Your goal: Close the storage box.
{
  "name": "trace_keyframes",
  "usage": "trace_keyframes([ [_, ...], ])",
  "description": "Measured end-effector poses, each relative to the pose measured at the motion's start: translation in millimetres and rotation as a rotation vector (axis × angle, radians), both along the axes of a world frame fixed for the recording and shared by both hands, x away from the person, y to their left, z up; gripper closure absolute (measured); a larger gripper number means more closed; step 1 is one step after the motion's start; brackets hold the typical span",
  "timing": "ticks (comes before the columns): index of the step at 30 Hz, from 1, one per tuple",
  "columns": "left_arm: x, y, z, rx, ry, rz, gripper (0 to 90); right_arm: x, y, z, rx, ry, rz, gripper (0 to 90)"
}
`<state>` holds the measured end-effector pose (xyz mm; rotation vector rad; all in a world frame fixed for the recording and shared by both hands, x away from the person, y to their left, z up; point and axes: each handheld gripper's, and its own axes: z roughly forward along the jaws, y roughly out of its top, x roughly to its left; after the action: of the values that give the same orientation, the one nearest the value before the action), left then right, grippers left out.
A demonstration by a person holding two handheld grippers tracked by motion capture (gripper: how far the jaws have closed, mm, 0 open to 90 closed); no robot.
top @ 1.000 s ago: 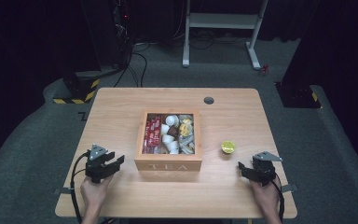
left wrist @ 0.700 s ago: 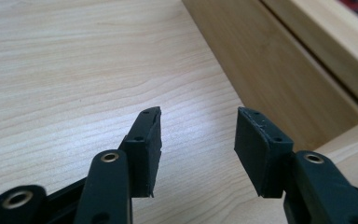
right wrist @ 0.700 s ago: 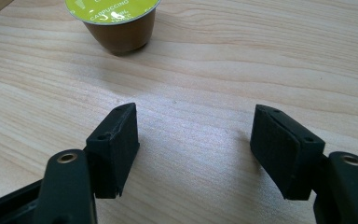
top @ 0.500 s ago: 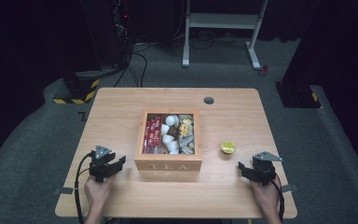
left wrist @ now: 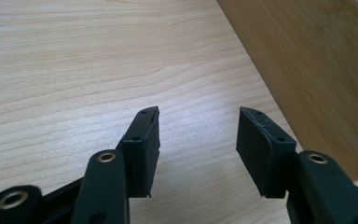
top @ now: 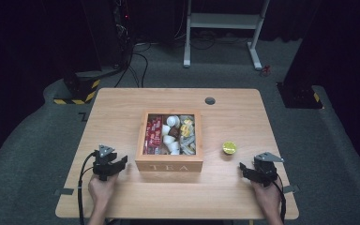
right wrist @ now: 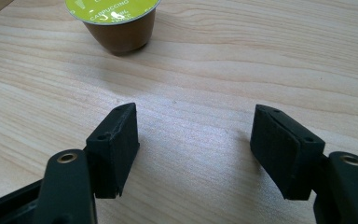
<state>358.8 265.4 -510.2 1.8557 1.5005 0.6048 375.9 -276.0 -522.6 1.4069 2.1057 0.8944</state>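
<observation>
capsule: green-lidded coffee capsule upright on the counter, just right of the tea box, apart from it — ahead of the right tongs; in the right gripper view it sits ahead, off to the left of the jaw line.
right tongs: open, nothing between the pads, bare wood under them.
left tongs: open and empty, jaws have just been opening; low beside the box's left wall, not touching it.
step (judged): right tongs reach for the capsule, likely to put it in the box.
how to do well: swing left to centre the capsule between the pads — grip the brown body under the lid rim, squeeze gently, keep it upright.
risk: nudging it sideways with one pad.
</observation>
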Motion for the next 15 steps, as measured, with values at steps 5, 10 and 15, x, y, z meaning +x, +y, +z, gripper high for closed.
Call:
trace_keyframes([
  [5,3.4,0.4,-3.9,0.003,0.013,0.008,48.8,0.0,0.0,0.0,0.000,0.000,0.000,32.5],
  [10,3.8,1.0,-8.6,0.012,0.026,0.015,47.6,0.0,0.0,0.0,0.000,0.000,0.000,32.5],
  [15,4.0,0.5,-11.5,0.008,0.020,0.017,45.4,0.1,-0.1,0.0,0.000,-0.001,0.001,32.5],
])
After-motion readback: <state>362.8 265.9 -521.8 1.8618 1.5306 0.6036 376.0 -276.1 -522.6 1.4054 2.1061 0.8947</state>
